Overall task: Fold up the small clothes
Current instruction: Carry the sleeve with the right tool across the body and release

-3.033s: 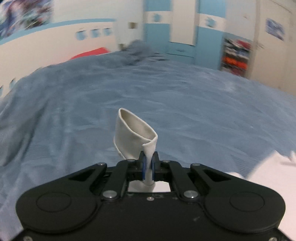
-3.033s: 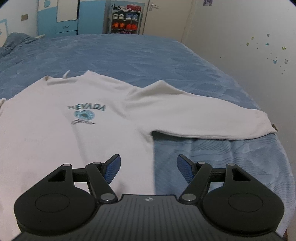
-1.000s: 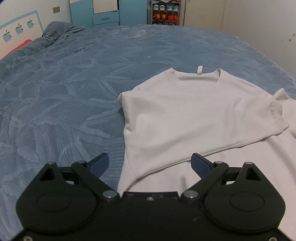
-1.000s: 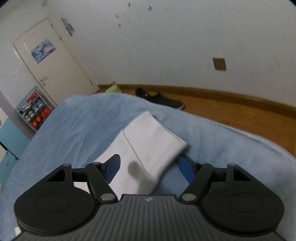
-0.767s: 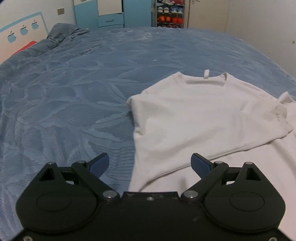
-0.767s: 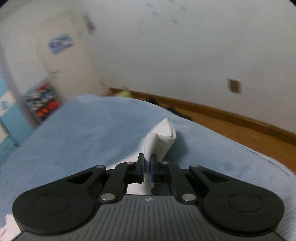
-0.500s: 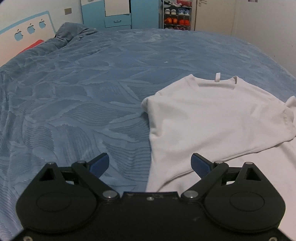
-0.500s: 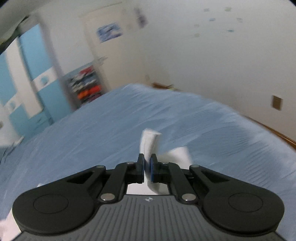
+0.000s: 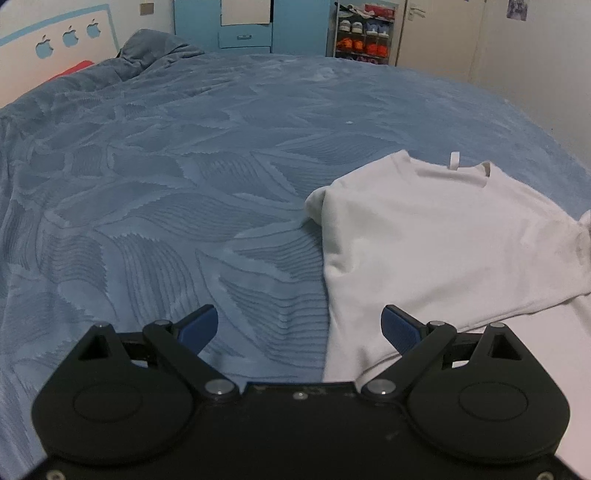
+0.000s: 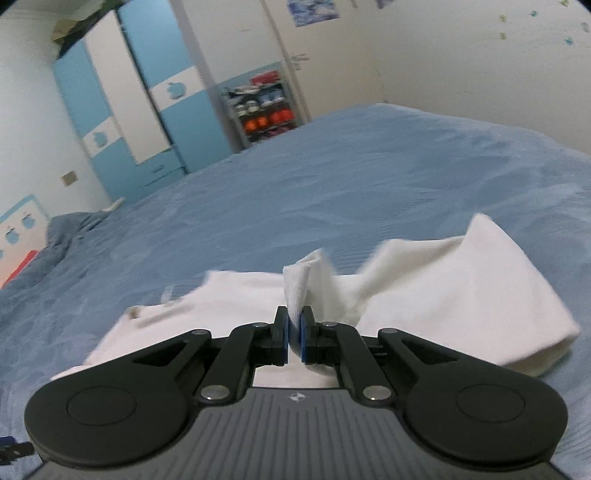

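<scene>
left wrist view: left gripper (image 9: 299, 328) spread wide, blue fingertips (image 9: 199, 326) well apart and holding nothing. hovering low over the blue bedspread (image 9: 147, 206). white sweatshirt (image 9: 443, 236) spread flat on the bed, up and to the right, one sleeve already folded across the body, collar with its little hang loop at the far end. left edge of the shirt running down between the two fingers, closer to the right one; right fingertip sitting over white cloth, left one over bare bedspread. not touching the fabric as far as can be told. blue-and-white wardrobe (image 9: 243, 26) and shoe rack (image 9: 364, 35) at the back wall.

right wrist view: right gripper (image 10: 294, 332) clamped tight on a bunched bit of the sweatshirt sleeve (image 10: 461, 291), cuff end poking up just past the fingertips (image 10: 282, 338). rest of the sleeve lifted off the bed and billowing out to the right, slightly blurred. shirt body lying flat to the left and under the gripper, on the bedspread. wardrobe and shoe rack tilted in the background.
</scene>
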`<act>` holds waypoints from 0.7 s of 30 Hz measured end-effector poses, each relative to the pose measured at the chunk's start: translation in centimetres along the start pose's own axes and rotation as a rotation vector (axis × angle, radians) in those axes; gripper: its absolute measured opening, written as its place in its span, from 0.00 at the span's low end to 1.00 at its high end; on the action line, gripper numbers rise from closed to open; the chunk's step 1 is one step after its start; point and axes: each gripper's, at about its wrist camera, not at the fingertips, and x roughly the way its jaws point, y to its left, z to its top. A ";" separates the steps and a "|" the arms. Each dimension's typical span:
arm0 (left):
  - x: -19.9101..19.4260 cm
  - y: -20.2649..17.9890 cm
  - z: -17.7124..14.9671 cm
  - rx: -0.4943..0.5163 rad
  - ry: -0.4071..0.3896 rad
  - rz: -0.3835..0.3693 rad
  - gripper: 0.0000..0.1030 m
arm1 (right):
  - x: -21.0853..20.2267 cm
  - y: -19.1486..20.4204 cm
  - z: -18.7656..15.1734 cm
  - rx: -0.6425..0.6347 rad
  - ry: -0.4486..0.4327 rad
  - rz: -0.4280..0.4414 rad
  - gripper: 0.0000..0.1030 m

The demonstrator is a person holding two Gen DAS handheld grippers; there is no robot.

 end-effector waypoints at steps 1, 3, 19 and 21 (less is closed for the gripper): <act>0.2 0.3 -0.1 0.000 0.007 0.002 0.94 | -0.1 1.2 -0.1 -0.009 -0.007 0.019 0.06; 0.6 1.1 -0.3 -0.016 0.022 0.001 0.94 | -0.4 3.3 -0.1 -0.018 -0.018 0.050 0.06; 0.8 3.2 -1.3 -0.077 0.038 -0.051 0.94 | 1.9 21.3 -5.5 -0.166 0.205 0.434 0.06; 0.8 3.2 -1.4 -0.079 0.045 -0.053 0.94 | 2.7 22.5 -6.9 -0.173 0.267 0.454 0.25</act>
